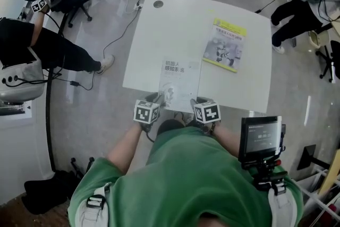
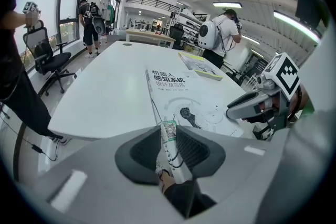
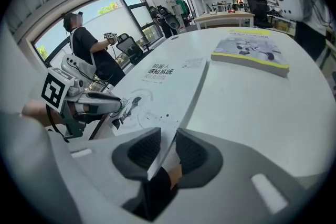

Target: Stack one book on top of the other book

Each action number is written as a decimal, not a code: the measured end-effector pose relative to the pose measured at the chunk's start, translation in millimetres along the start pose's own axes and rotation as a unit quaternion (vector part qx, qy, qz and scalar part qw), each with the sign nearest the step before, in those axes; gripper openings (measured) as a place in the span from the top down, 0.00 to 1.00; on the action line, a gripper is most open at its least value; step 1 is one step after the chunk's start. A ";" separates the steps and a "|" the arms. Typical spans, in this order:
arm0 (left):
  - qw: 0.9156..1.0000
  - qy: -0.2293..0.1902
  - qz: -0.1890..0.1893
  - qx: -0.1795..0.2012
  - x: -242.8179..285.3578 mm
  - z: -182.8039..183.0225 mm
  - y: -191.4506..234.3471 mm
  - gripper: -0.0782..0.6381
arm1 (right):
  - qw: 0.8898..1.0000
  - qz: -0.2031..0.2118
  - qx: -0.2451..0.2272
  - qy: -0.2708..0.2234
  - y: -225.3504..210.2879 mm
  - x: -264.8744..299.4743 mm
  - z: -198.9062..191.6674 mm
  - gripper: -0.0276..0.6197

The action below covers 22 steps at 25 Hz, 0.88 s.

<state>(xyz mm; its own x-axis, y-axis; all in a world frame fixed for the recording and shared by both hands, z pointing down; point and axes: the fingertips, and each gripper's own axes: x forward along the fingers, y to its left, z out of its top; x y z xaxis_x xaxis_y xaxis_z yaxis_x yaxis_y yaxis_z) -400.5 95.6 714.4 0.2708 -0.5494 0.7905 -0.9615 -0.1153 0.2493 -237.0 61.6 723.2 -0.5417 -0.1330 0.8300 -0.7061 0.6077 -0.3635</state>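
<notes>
Both tools had bitten onto the white book (image 1: 180, 80) along its near edge: left tool (image 1: 158, 98) on the left corner, right tool (image 1: 197, 100) on the right. The book sat at the surface's (image 1: 154, 40) near side. The yellow-edged book (image 1: 225, 45) lay farther away and rightward, closer to the right tool, so I'd guess the carry goes forward-right.

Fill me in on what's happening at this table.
A person holds a gripper in each hand. The left gripper and the right gripper are both clamped on the near edge of the white book, one at each corner. The yellow-edged book lies farther off on the white table, apart from the white one. Nothing is stacked yet.
</notes>
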 end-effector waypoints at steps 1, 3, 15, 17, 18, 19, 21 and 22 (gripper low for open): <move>1.000 0.000 -0.001 0.000 -1.2 -2.6 -1.6 0.75 | 1.000 0.003 0.003 0.000 0.3 -0.9 -2.4 0.81; 1.000 0.001 -0.003 0.000 -3.8 -6.5 -3.9 0.75 | 1.000 0.010 0.009 0.000 1.3 -2.7 -6.0 0.81; 0.999 -0.018 -0.019 -0.033 -4.1 -9.9 -3.1 0.74 | 0.992 0.087 0.089 -0.016 1.4 -2.1 -13.6 0.78; 0.999 -0.013 -0.033 -0.041 -3.9 -12.1 -2.6 0.72 | 0.987 0.118 0.105 -0.022 4.9 -3.7 -11.8 0.75; 0.998 -0.006 -0.045 -0.046 -2.8 -14.5 -2.8 0.67 | 0.984 0.134 0.113 -0.021 7.0 -3.7 -11.7 0.71; 0.997 0.001 -0.056 -0.050 -1.5 -17.2 -2.9 0.62 | 0.982 0.149 0.119 -0.016 8.9 -2.9 -12.7 0.69; 0.996 0.006 -0.070 -0.058 0.8 -21.1 -2.4 0.59 | 0.978 0.167 0.126 0.000 11.2 -0.3 -18.2 0.66; 0.995 0.006 -0.075 -0.061 1.6 -21.9 -2.3 0.59 | 0.977 0.172 0.127 0.006 11.5 0.8 -21.2 0.66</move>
<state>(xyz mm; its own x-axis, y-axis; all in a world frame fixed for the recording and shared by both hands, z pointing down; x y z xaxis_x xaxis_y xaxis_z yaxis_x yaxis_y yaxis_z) -396.9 113.1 727.3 0.4114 -0.5240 0.7458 -0.8981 -0.0937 0.4296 -235.9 85.1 728.7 -0.7619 0.0549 0.6453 -0.5752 0.4007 -0.7132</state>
